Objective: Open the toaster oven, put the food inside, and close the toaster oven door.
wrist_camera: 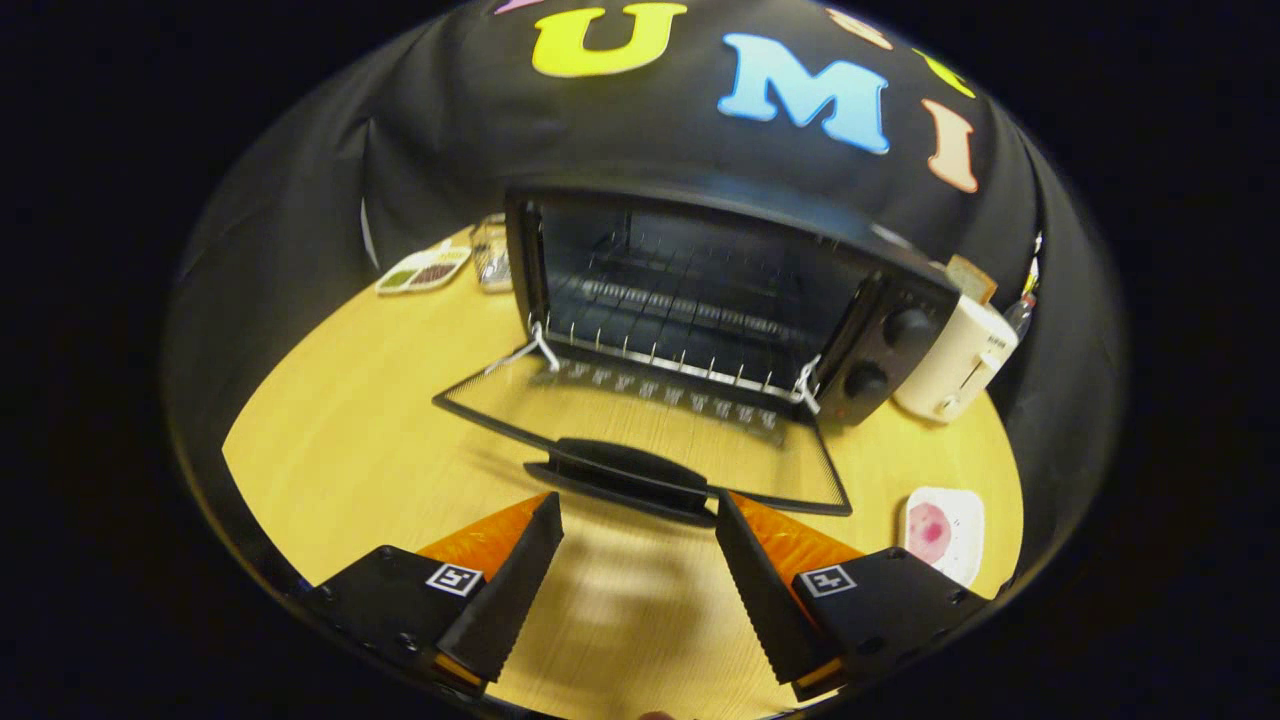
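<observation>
Your tool (638, 520) sits at the bottom centre of the frame with its two fingers spread wide and nothing between them but bare wooden surface (340, 440). Just ahead of your fingertips lies the black handle (625, 478) of the toaster oven door (650, 425), which is folded fully down and flat. The toaster oven (720, 300) stands open in the middle of the frame, its wire rack (680, 330) showing inside. At lower right, beside your right finger, the food (940, 530) rests on a white plate. A cream toaster (960, 365) stands right of the oven; a small divided dish (425, 268) lies at upper left
</observation>
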The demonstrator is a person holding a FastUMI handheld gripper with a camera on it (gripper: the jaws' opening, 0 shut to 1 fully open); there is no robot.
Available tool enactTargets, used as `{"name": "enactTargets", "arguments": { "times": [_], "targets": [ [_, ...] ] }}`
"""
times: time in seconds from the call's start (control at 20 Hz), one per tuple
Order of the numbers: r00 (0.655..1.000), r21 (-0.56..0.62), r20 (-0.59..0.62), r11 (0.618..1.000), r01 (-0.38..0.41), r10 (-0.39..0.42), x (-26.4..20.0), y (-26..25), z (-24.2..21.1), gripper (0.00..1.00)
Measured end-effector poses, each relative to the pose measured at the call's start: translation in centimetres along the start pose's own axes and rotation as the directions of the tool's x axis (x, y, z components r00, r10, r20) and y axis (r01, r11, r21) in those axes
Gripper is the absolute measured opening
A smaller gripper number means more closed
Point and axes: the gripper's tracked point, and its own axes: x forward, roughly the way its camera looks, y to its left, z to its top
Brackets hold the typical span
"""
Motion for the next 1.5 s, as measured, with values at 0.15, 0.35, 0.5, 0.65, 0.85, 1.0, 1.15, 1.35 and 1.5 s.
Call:
{"name": "enactTargets", "arguments": {
  "times": [0.15, 0.35, 0.5, 0.65, 0.85, 1.0, 1.15, 1.35, 1.5],
  "targets": [
    [0.999, -0.024, -0.050, 1.000, 0.009, -0.010, -1.1, -2.4, -2.8, 0.99],
    [0.997, -0.069, -0.071, 0.998, 0.004, -0.009, -4.0, -7.2, -3.9, 0.99],
    [0.996, -0.027, -0.084, 1.000, -0.009, 0.007, -6.3, -11.5, -4.6, 0.99],
    [0.997, 0.011, -0.074, 1.000, -0.017, 0.018, -8.2, -16.9, -4.7, 0.99],
    [0.997, 0.091, -0.075, 0.996, -0.021, 0.028, -9.8, -24.4, -5.4, 0.99],
    [0.995, 0.190, -0.092, 0.981, -0.033, 0.051, -9.4, -29.2, -6.4, 0.98],
    [0.989, 0.289, -0.133, 0.957, -0.024, 0.065, -8.0, -32.7, -7.9, 0.98],
    [0.978, 0.323, -0.202, 0.946, 0.018, 0.050, -5.0, -35.9, -9.6, 0.99],
    [0.965, 0.313, -0.260, 0.948, 0.057, 0.028, -2.7, -36.5, -10.8, 0.92]
  ]
}}
